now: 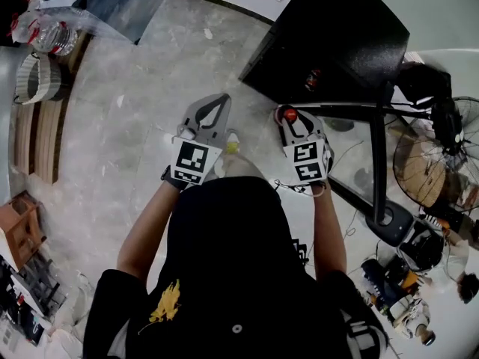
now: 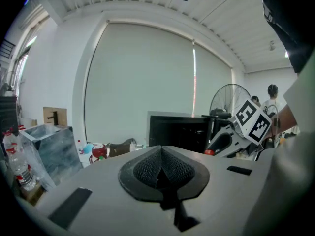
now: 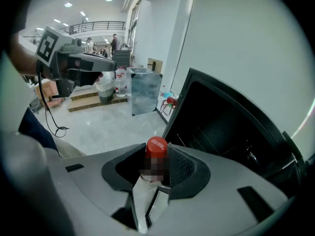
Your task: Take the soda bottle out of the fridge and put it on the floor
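The left gripper (image 1: 215, 103) hangs over the floor (image 1: 142, 118), its jaws pressed together on nothing. To its right, the right gripper (image 1: 293, 118) is clamped on the soda bottle (image 3: 156, 148); its red cap pokes out between the jaws, beside the open black fridge (image 3: 221, 124)

The grey two-jaw left gripper (image 1: 215, 105) is empty, its jaws pressed together. The matching right gripper (image 1: 292, 120) tilts downward, clamped on the neck of a red-capped soda bottle (image 3: 156, 149). The left forearm (image 1: 146, 226) and right forearm (image 1: 329, 234) reach forward side by side.
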The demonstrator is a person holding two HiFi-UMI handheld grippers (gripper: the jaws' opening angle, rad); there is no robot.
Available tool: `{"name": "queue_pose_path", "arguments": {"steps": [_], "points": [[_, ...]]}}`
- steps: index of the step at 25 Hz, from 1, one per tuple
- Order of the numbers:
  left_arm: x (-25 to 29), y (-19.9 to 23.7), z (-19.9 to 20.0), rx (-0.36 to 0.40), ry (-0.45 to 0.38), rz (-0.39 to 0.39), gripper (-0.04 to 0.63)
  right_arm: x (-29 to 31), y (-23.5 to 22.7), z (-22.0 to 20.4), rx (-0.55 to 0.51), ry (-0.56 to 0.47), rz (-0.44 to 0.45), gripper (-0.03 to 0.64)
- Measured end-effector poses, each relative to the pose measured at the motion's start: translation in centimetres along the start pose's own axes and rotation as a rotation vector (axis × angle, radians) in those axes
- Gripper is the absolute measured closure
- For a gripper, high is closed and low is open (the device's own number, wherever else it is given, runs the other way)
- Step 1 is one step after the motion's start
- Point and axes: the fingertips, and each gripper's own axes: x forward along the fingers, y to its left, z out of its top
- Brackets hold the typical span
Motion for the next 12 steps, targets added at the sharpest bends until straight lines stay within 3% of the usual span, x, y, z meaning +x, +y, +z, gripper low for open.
{"name": "queue_pose_path", "arguments": {"steps": [12], "points": [[2.2,3.0,-3.0,0.004,0.020,-0.162,0.577,3.3,2.4,-1.0,0.048,0.124,-0.040,0.491]]}}
